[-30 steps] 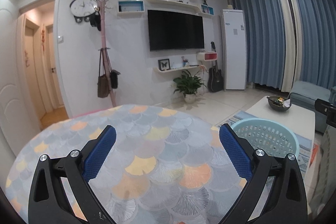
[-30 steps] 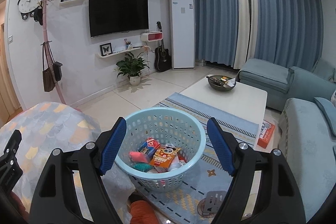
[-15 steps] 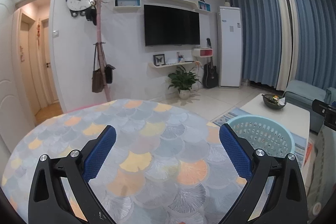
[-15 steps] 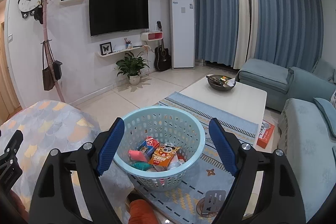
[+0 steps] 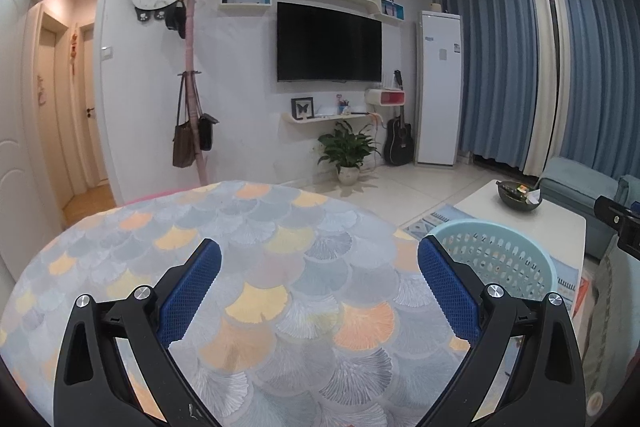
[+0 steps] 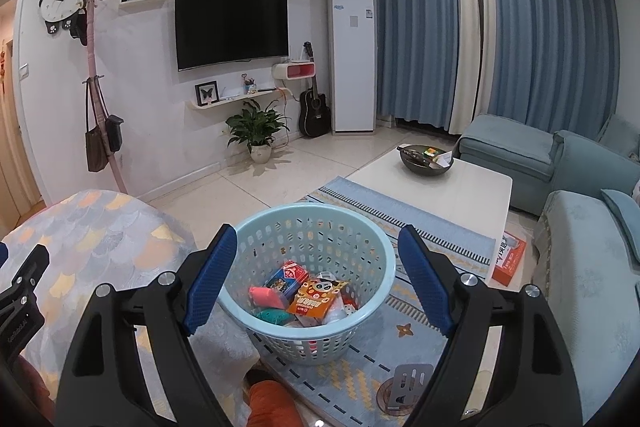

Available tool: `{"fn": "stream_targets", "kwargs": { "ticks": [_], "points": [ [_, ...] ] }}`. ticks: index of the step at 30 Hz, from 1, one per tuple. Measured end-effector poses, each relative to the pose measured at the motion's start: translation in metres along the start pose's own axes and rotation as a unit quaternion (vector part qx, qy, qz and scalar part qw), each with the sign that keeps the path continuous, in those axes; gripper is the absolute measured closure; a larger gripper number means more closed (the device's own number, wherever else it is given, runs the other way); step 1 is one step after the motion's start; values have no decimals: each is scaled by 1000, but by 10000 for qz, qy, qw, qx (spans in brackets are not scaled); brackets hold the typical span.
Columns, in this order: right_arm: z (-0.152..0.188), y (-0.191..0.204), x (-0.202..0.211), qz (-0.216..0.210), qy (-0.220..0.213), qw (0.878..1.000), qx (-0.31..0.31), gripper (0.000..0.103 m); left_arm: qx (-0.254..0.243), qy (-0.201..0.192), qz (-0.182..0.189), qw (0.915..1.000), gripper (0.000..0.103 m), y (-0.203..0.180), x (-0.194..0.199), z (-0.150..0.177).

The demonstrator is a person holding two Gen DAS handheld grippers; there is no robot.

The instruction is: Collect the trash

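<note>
A light blue plastic basket [image 6: 320, 227] stands on the rug beside the round table and holds several snack wrappers [image 6: 316, 297]. My right gripper [image 6: 318, 267] is open and empty, held above and in front of the basket. My left gripper [image 5: 319, 277] is open and empty over the round table with the scale-pattern cloth [image 5: 280, 227], which shows no trash. The basket also shows at the right of the left wrist view [image 5: 504, 259].
A white coffee table [image 6: 460, 187] with a dark bowl [image 6: 426, 161] stands beyond the basket. Blue sofas [image 6: 580, 163] are at the right. A red box [image 6: 508, 259] lies on the rug. A potted plant [image 6: 256, 131] and coat rack [image 6: 100, 99] stand by the TV wall.
Both views have drifted slightly; the left wrist camera has tilted up a little and the basket sits a bit lower right. Both grippers stay open and empty.
</note>
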State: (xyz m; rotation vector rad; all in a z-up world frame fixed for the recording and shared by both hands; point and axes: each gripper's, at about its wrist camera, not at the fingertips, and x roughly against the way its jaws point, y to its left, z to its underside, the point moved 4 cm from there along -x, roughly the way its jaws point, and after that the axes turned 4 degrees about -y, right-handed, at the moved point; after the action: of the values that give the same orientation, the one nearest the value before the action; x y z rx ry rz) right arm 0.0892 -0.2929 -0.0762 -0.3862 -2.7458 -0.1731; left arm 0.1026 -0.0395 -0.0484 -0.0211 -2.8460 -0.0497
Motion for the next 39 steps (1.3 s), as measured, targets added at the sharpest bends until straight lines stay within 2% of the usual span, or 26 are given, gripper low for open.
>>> {"fn": "stream_targets", "kwargs": {
  "ticks": [28, 39],
  "points": [
    [-2, 2, 4, -90, -26, 10000, -21, 24, -13, -11, -24, 10000, 8, -2, 1, 1],
    [-1, 1, 1, -70, 10, 10000, -37, 24, -195, -84, -391, 9990, 8, -5, 3, -1]
  ]
}}
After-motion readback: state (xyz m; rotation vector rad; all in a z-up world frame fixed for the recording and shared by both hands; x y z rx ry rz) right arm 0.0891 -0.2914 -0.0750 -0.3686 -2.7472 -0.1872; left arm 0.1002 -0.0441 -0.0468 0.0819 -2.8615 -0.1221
